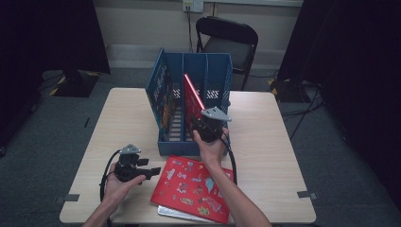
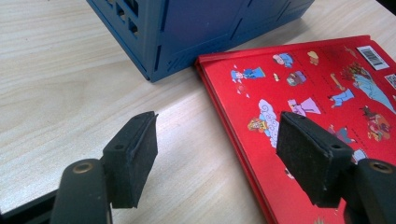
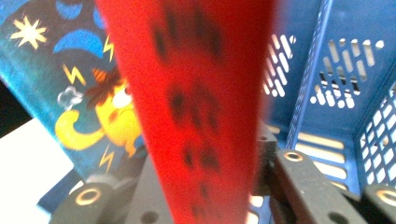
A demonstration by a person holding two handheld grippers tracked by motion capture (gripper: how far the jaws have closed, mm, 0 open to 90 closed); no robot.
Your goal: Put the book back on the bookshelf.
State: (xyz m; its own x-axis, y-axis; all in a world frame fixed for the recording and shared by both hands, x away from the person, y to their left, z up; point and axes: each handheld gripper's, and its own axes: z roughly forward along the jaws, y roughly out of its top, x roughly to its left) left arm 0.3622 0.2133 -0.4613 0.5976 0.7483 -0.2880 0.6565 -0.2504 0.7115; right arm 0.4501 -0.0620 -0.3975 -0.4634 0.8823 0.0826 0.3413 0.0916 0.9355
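From above, the right gripper (image 1: pixel 206 126) clamps a red book (image 1: pixel 193 97) standing tilted in the blue rack (image 1: pixel 215 71). The left gripper (image 2: pixel 217 154) gapes wide, holding nothing, beside a flat red book (image 2: pixel 327 84). Its own view shows a blue book (image 3: pixel 56 84) left of the gripped one.

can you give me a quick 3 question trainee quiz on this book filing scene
1. True or false: the left claw is shut on the flat book.
2. Which claw holds the upright red book in the blue rack? A) left B) right C) neither
3. What lies under the flat book at the table's near edge?

Key
1. False: it is open, apart from the book.
2. B
3. Something thin and pale, perhaps another book.
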